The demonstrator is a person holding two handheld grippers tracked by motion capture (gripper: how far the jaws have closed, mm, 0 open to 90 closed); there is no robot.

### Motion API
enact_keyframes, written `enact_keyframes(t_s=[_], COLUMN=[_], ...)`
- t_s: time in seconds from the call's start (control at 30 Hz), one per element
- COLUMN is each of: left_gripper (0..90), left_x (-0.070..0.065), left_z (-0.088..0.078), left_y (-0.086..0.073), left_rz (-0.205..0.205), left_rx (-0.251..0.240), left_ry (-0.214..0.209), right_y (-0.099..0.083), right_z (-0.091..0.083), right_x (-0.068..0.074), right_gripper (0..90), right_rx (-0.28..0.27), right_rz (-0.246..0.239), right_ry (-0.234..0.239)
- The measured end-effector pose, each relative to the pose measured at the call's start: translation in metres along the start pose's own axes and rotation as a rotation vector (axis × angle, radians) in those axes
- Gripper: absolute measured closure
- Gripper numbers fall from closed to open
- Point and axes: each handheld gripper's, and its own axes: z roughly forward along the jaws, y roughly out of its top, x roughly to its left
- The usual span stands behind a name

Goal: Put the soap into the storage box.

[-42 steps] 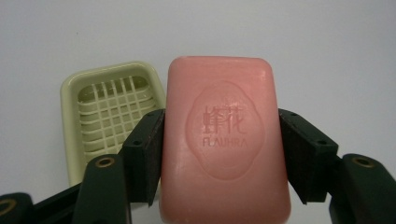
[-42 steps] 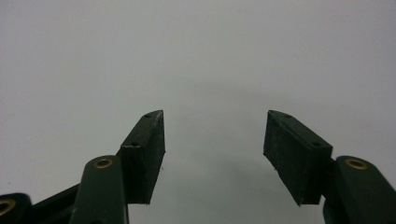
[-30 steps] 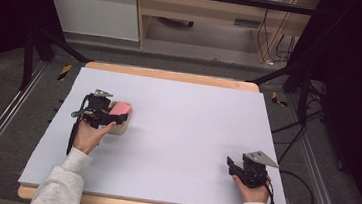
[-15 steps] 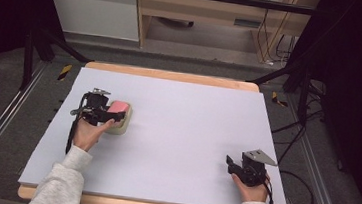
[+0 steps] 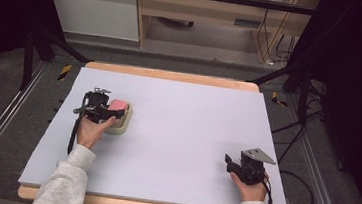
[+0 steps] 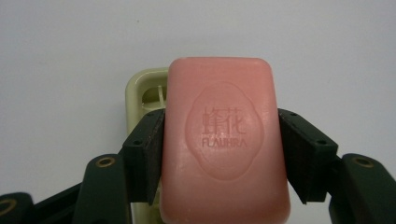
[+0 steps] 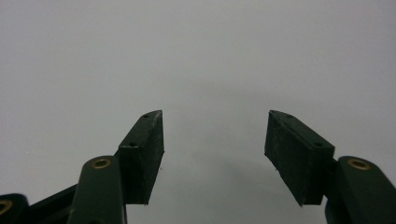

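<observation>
Soap going onto its dish, nearly done.
White tabletop (image 5: 191, 128); cream soap dish (image 5: 120, 124) at its left w/ pink soap bar (image 6: 224, 140) just over it, pinched by left hand-held gripper (image 6: 223, 154). Left to do: set down & release. Right hand-held gripper (image 7: 215, 154) spread, holding nothing.

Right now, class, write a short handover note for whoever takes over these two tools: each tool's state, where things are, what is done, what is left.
Left tool: shut on the pink soap bar, held over the pale yellow soap dish at the table's left.
Right tool: open, nothing between its jaws, resting near the white table's front right corner.
Done: soap gripped and brought above the dish.
Left: likely set the soap into the dish and let go.
</observation>
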Motion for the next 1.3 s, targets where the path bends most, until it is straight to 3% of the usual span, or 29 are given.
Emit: enact_keyframes(t_s=[0.87, 1.23, 1.3], left_gripper=[37.1, 36.8, 36.6], left_x=[0.000, -0.003, -0.003], left_z=[0.023, 0.024, 0.021], left_y=[-0.011, -0.013, -0.012], left_rz=[-0.009, 0.010, 0.010], left_rx=[0.043, 0.037, 0.017], left_ry=[0.057, 0.083, 0.081], right_y=[-0.001, -0.001, -0.001], right_z=[0.001, 0.000, 0.000], right_x=[0.001, 0.000, 0.000], right_gripper=[37.1, 36.1, 36.0], right_rx=[0.007, 0.003, 0.005], right_rz=[0.000, -0.003, -0.002], right_ry=[0.002, -0.001, -0.003])
